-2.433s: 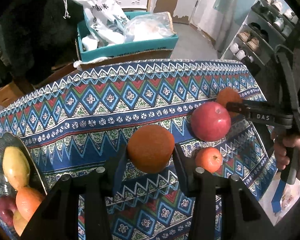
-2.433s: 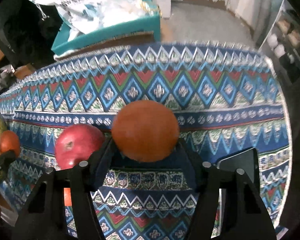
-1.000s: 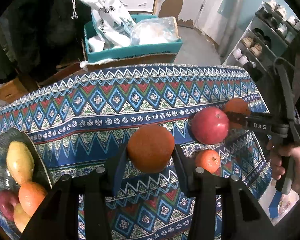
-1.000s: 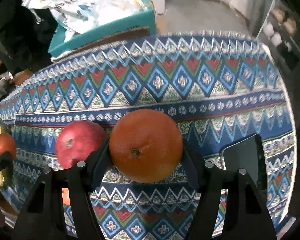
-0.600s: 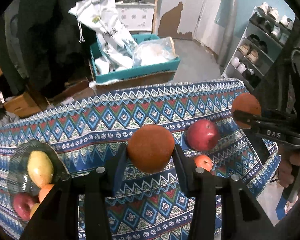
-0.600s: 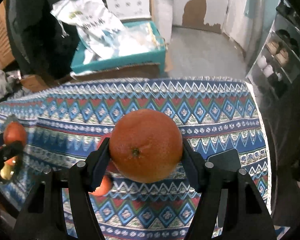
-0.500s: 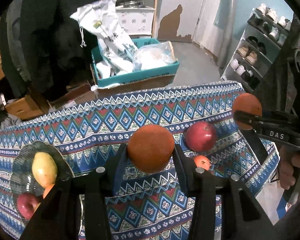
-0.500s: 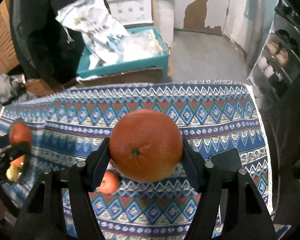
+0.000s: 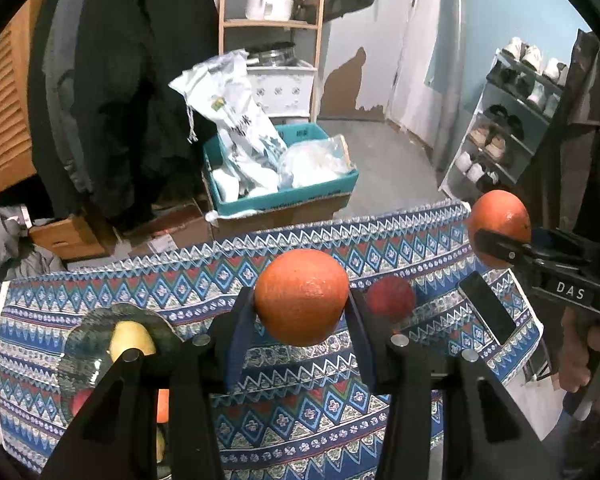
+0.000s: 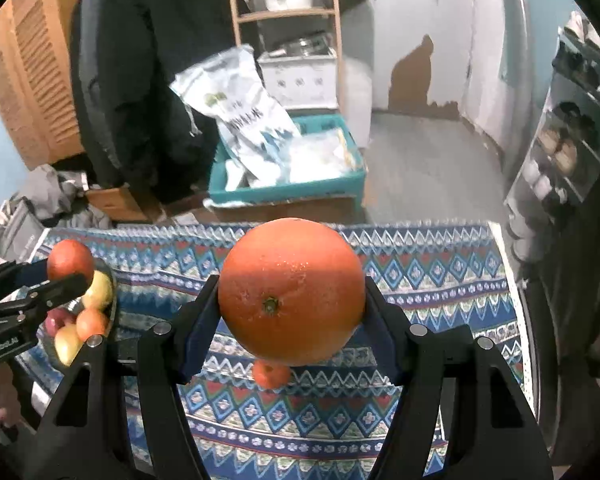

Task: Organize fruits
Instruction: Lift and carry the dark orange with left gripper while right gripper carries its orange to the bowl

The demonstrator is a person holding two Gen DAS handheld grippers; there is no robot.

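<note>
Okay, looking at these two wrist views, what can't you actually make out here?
- Fruit count in the glass plate: left wrist view, the left gripper fingers cover its near half.
- Small orange fruit on the tablecloth: right wrist view, its top hidden behind the large orange in the right gripper; type unclear.
- Print on the white bag: right wrist view, blurred.

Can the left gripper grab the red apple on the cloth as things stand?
Probably not. The left gripper is shut on an orange, so its jaws are full. The red apple lies bare on the patterned cloth with nothing over it, but the orange would have to go first.
</note>
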